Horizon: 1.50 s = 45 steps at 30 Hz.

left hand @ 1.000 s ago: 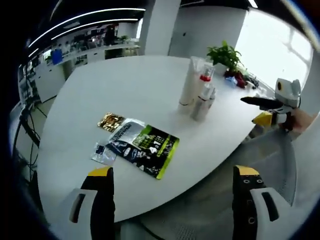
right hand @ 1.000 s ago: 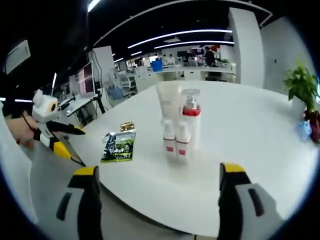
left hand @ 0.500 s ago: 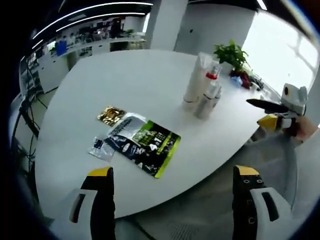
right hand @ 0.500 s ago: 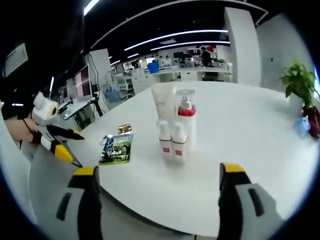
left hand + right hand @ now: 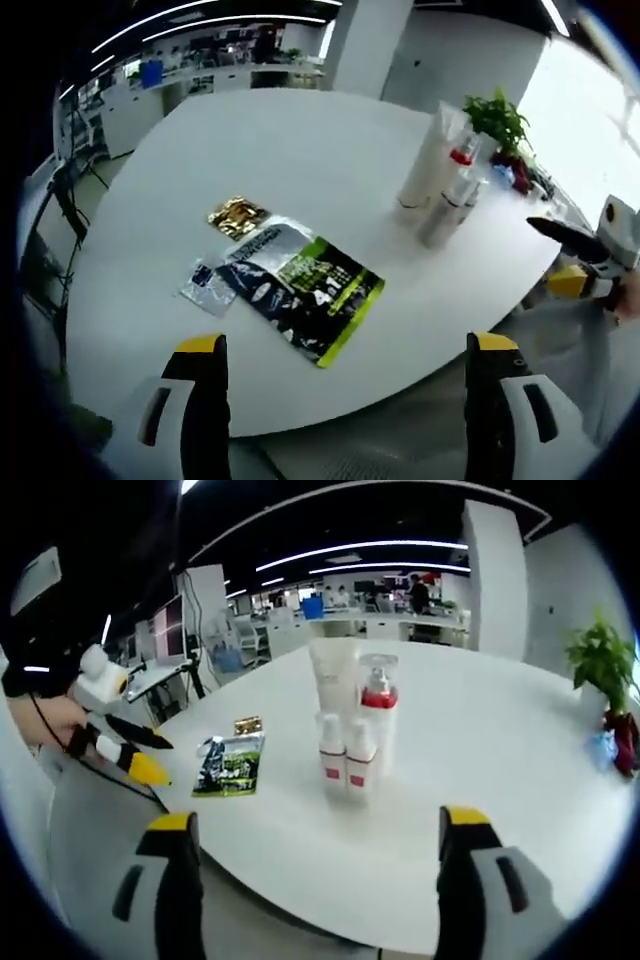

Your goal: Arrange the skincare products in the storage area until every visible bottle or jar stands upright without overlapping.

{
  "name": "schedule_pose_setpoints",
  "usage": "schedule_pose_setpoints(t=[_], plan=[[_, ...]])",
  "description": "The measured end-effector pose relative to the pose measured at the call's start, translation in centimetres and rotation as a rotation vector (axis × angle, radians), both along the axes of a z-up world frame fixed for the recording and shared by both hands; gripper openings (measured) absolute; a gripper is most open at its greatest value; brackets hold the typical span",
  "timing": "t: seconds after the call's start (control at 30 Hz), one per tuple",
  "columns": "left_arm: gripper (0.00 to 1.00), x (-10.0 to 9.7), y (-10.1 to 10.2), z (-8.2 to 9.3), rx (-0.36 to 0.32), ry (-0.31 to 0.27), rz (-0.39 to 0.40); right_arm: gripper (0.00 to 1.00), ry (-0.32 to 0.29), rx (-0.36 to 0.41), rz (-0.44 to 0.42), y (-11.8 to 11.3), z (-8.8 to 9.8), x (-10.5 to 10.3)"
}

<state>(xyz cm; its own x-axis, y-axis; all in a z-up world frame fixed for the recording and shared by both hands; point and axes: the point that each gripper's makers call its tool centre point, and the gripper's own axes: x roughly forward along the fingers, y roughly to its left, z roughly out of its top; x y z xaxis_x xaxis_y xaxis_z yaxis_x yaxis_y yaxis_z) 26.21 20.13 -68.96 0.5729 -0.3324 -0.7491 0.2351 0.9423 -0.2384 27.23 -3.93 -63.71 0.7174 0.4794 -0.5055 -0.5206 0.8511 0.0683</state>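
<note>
Hovering wide open and empty off the round white table's (image 5: 300,130) edge: left gripper (image 5: 345,400), right gripper (image 5: 315,880). Standing upright, bunched together and touching mid-table: white tube (image 5: 332,685), red-collared pump bottle (image 5: 378,715), two small white bottles (image 5: 345,762). Lying flat nearby: green-black pouch (image 5: 305,290), gold sachet (image 5: 236,216), small clear packet (image 5: 205,285).

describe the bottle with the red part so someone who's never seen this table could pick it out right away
On the round white table, four upright skincare containers cluster near the middle. Behind two short white bottles with red labels and beside a tall white tube, the clear pump bottle alone has a red collar.
</note>
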Motion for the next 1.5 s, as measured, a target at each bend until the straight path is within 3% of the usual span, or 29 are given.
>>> schedule_pose_setpoints(t=[0.17,0.5,0.77,1.07,1.27,1.37,1.5], plan=[[0.97,0.5,0.4,-1.3,-0.002,0.057,0.079,1.00,0.006,-0.007,0.000,0.0,-0.1,0.0],[0.97,2.0,0.0,-2.6,-0.018,0.084,0.164,1.00,0.023,-0.035,0.006,-0.1,-0.7,0.0],[0.97,3.5,0.0,-3.6,-0.030,0.102,0.295,1.00,0.045,-0.040,0.000,-0.2,-1.1,0.0],[0.97,4.5,-0.5,-4.8,0.010,0.143,0.359,0.98,0.066,-0.057,0.002,-0.3,-1.6,-0.1],[0.97,6.6,-1.3,-4.8,0.080,0.104,0.364,0.99,0.064,-0.057,-0.004,-0.5,-1.6,0.0],[0.97,7.5,-2.4,-5.1,0.069,0.130,0.387,0.99,0.064,-0.051,-0.014,-0.7,-1.6,0.1],[0.97,8.2,-2.8,-6.1,0.111,0.154,0.416,0.99,0.061,-0.048,-0.026,-0.9,-1.5,0.2]])
